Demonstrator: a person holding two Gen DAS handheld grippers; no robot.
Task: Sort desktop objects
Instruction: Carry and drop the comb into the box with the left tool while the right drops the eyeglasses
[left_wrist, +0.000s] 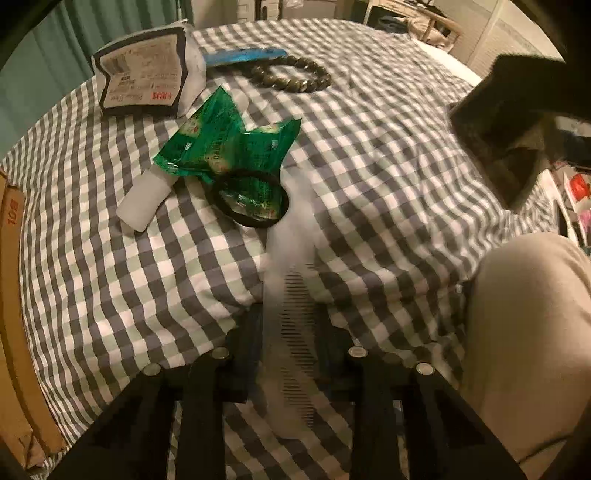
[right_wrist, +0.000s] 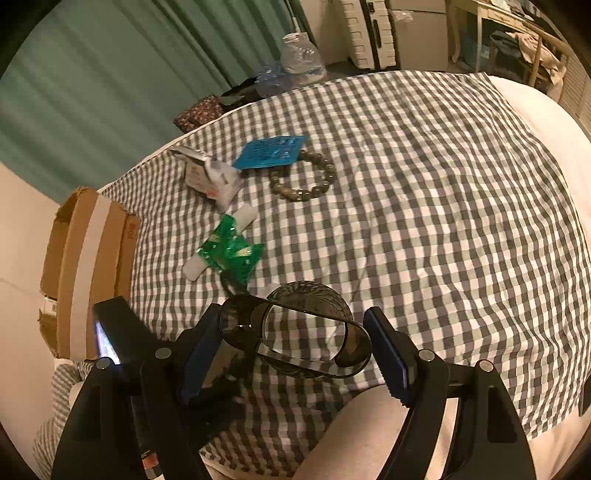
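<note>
My left gripper (left_wrist: 290, 332) is shut on a translucent white comb (left_wrist: 291, 295), held above the checked cloth. My right gripper (right_wrist: 291, 339) holds dark sunglasses (right_wrist: 295, 332) between its fingers; the left finger touches the frame, the right finger (right_wrist: 388, 354) stands slightly off. On the cloth lie green snack packets (left_wrist: 229, 147), a black hair ring (left_wrist: 251, 199), a white tube (left_wrist: 142, 199), a bead bracelet (left_wrist: 291, 74), a blue card (left_wrist: 243, 55) and a tissue pack (left_wrist: 144, 79). The same items show in the right wrist view, packets (right_wrist: 231, 253), bracelet (right_wrist: 303, 177).
A cardboard box (right_wrist: 88, 266) stands at the cloth's left edge. A dark container (left_wrist: 517, 122) appears at the upper right of the left wrist view. A person's knee (left_wrist: 528, 332) is at the lower right. Plastic bottles (right_wrist: 299, 59) and curtains lie beyond the far edge.
</note>
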